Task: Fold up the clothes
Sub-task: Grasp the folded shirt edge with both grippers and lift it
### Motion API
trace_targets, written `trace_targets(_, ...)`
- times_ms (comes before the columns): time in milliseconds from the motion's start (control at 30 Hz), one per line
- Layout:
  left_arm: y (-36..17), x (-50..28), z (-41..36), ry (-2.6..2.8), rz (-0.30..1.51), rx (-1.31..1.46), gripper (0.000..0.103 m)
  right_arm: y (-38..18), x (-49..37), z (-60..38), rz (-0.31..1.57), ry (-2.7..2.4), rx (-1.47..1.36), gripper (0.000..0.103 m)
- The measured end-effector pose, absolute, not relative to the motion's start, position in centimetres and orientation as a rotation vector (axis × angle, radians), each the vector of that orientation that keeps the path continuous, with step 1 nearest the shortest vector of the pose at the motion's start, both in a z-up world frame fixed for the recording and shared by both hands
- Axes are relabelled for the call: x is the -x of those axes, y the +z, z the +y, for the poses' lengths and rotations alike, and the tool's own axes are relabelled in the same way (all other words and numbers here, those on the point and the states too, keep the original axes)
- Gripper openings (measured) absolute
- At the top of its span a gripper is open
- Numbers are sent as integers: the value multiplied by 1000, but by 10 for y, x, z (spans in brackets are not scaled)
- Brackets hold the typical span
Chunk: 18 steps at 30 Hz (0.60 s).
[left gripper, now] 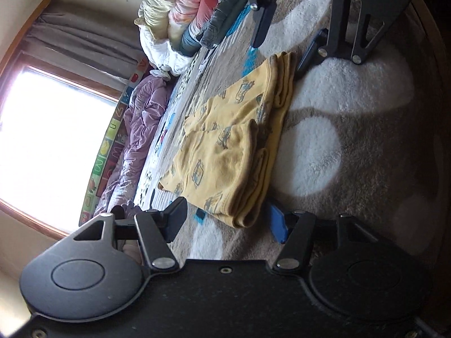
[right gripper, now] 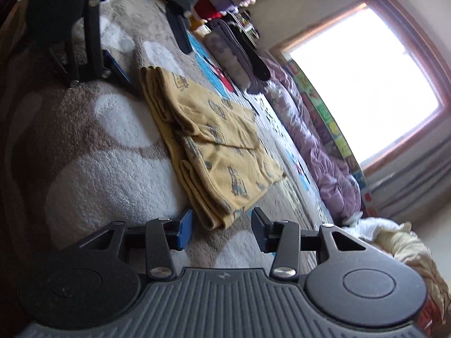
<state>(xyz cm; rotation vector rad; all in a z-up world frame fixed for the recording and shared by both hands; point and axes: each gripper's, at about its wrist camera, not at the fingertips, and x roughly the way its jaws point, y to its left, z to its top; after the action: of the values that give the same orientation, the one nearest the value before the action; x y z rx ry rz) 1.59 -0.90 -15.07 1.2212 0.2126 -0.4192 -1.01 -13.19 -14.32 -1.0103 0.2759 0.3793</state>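
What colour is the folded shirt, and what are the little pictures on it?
The folded shirt is mustard yellow with small grey-blue vehicle-like prints, clearest in the left wrist view.

A home bedroom or playroom: shaggy brown-and-white spotted carpet, colourful alphabet foam play mat at nine o'clock, crumpled lilac quilt below a wood-framed window.

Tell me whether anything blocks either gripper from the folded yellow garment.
Nothing visible does. The folded yellow garment lies on the rug, with the open left gripper and open right gripper at opposite ends of it.
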Motion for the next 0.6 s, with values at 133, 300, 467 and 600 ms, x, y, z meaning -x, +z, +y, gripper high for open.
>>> trace_targets(133, -149, -20, -12, -416, 188, -1236, 64, -140, 6, -136, 221, 410, 1023, 55)
trace_targets(300, -149, -27, -16, -410, 162, -1259, 64, -137, 2, -138, 192, 449, 1032, 54)
trace_targets(467, -149, -26, -16, -434, 163, -1272, 58, -135, -2, -140, 189, 487, 1040, 42)
trace_targets(600, -150, -25, -18, -458, 174, -1276, 25, -134, -4, -142, 211, 517, 1014, 24)
